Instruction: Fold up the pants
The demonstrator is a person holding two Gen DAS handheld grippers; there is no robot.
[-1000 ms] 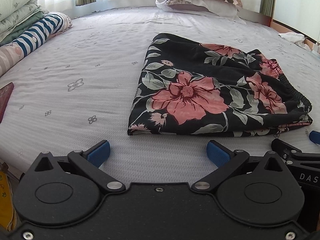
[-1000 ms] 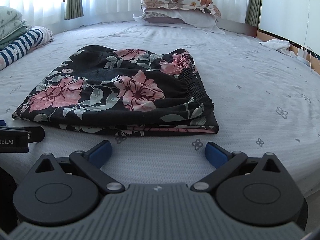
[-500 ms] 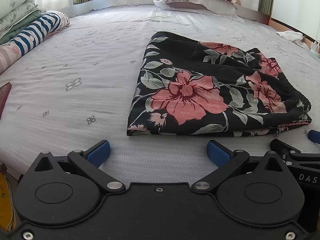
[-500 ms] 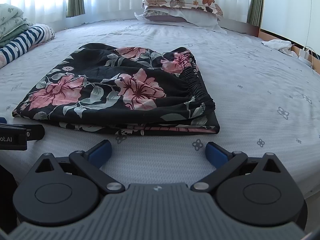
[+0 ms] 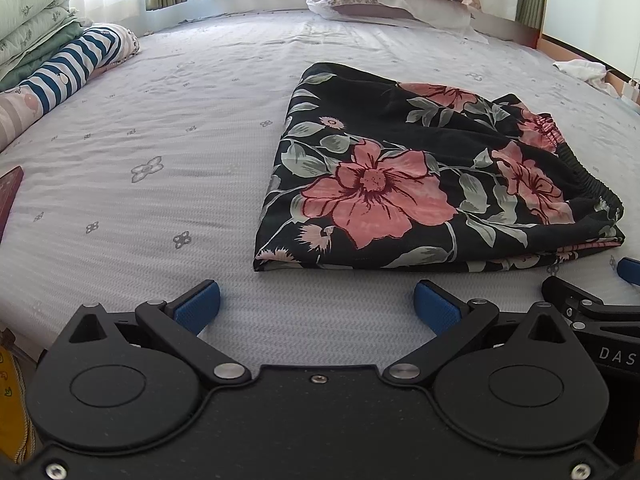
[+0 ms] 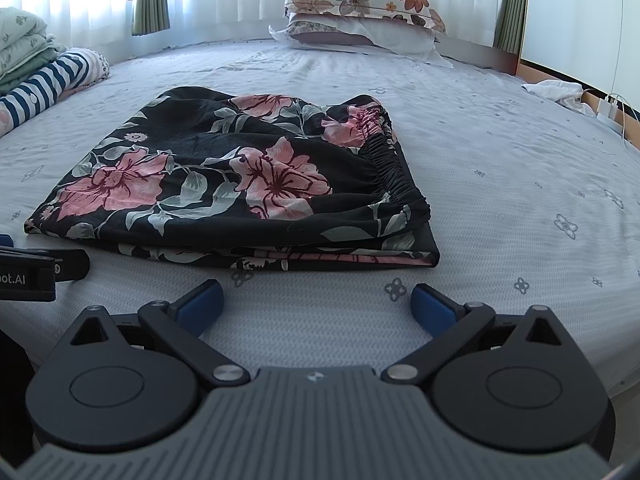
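Pants (image 5: 420,176) lie folded into a flat black floral bundle on the bed (image 5: 160,128), elastic waistband toward your right. Your left hand-held gripper (image 5: 317,305) hangs just short of the near edge, jaws spread wide and holding nothing. Your right hand-held gripper (image 6: 317,303) sits alongside, equally wide and empty, facing the bundle's near right corner.

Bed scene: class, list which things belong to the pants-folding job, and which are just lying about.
Job: floral pants, left gripper, right gripper.

Lying about: stacked pillows, striped bedding, green quilt, white cloth.
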